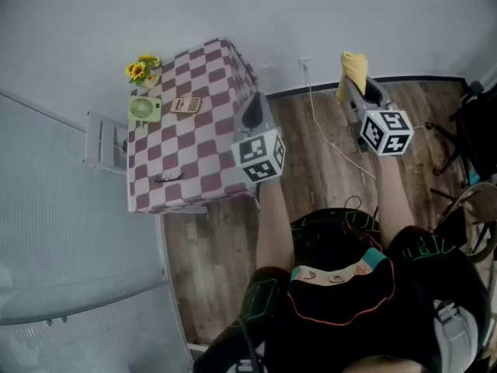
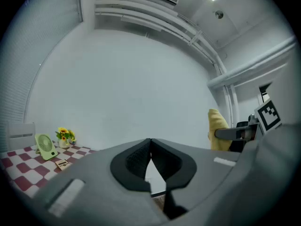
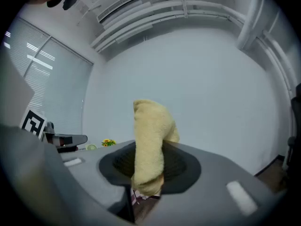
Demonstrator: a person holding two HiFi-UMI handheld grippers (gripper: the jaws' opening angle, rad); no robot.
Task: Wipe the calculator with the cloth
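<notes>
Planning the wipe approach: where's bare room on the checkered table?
Free: the wide middle of the table, between the calculator and the eyeglasses, and its right strip. Crowded: the far left corner, where sunflowers, mini fan and calculator cluster.

Pale wall (image 1: pixel 233 14), dark baseboard (image 1: pixel 419 79), wood-plank floor (image 1: pixel 318 165), checkered-cloth table (image 1: pixel 210 142) against the wall, blinds (image 1: pixel 62 208) at left.

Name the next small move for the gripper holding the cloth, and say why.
Probably swing the right gripper, shut on the yellow cloth, leftward toward the calculator. The cloth is gripped but sits over the floor, off the checkered table, while the calculator lies beside the green fan.
</notes>
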